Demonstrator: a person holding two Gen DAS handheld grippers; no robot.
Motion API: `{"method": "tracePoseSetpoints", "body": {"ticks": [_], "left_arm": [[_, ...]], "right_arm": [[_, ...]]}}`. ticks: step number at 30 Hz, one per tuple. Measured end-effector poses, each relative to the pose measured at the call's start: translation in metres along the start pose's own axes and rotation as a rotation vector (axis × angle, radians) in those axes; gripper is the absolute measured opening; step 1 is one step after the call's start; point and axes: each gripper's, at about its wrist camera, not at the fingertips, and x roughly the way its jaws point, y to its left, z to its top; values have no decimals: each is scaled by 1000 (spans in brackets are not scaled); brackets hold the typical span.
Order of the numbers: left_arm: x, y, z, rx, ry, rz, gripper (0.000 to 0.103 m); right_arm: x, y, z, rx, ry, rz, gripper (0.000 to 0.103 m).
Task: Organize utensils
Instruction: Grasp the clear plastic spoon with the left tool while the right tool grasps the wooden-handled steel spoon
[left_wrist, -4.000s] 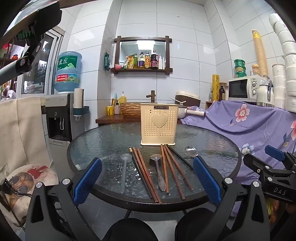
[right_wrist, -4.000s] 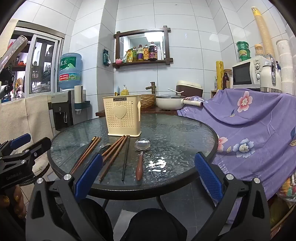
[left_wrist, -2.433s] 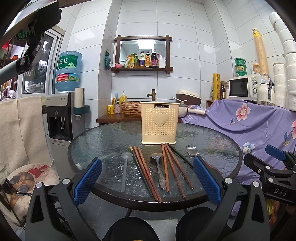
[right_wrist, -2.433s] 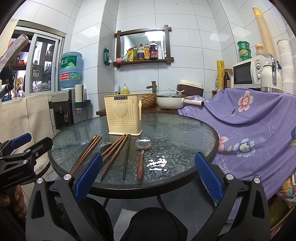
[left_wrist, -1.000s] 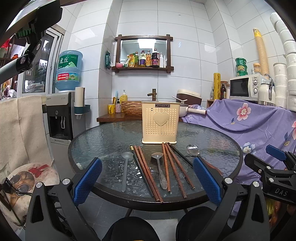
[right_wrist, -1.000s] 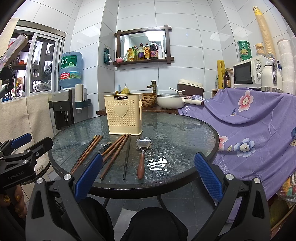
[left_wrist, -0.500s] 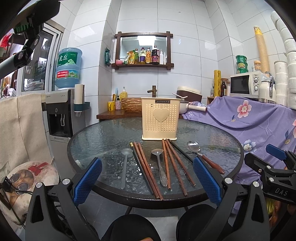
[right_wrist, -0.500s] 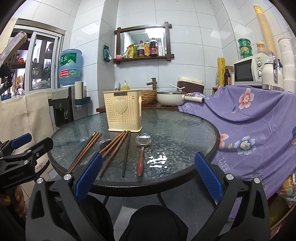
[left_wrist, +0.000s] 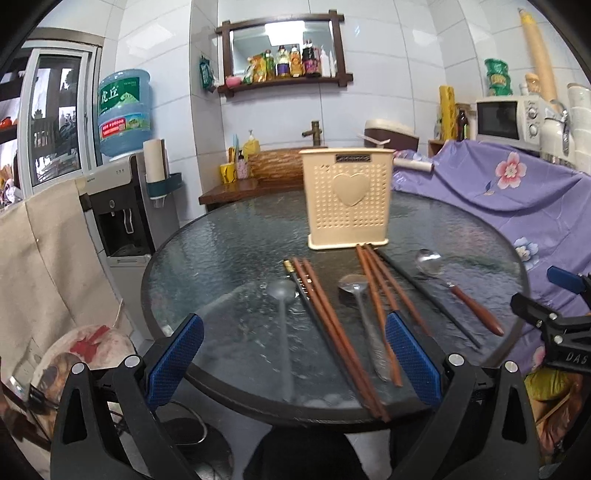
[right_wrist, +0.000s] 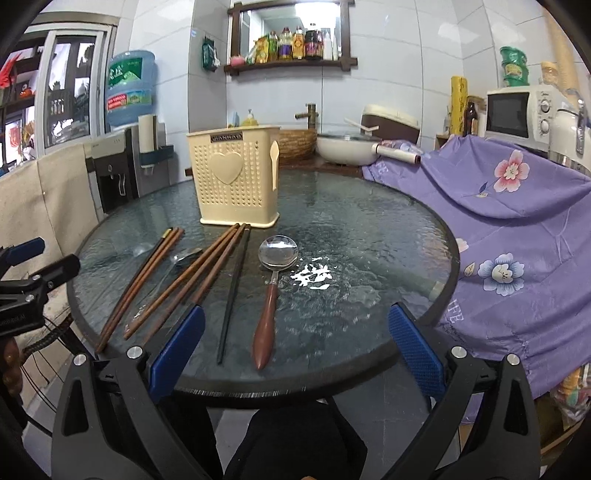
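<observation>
On the glass table (left_wrist: 221, 258), a blurred clear spoon (left_wrist: 282, 325) lies beyond the wide-open, empty left claw (left_wrist: 293, 352).

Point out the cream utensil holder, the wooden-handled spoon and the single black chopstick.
cream utensil holder (right_wrist: 236, 184), right wrist view, on the heart on its front wall.
wooden-handled spoon (right_wrist: 265, 325), right wrist view, on its brown handle.
single black chopstick (right_wrist: 233, 288), right wrist view, on the middle of its shaft.

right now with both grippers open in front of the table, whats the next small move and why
Probably ease the right gripper forward and down onto the wooden-handled spoon. It lies loose on the glass table, nearest that gripper, with its handle pointing back between the open jaws. The cream utensil holder stands just behind.
</observation>
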Motion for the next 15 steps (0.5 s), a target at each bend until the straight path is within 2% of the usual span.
{"method": "tracePoseSetpoints", "body": {"ticks": [6,8,10,13,15], "left_arm": [[54,25,17,-11,198,-28,97],[68,27,20,6,245,-31,93],[77,28,22,16,267,-43,88],[90,29,25,12,301,-58,79],[95,30,27,1,314,-71,78]], "right_arm": [[58,-8,26,50,177,44,98],[75,-6,31,38,224,49,97],[87,-2,35,15,249,42,94],[103,4,41,-15,286,40,83],[110,6,44,-24,302,47,80]]}}
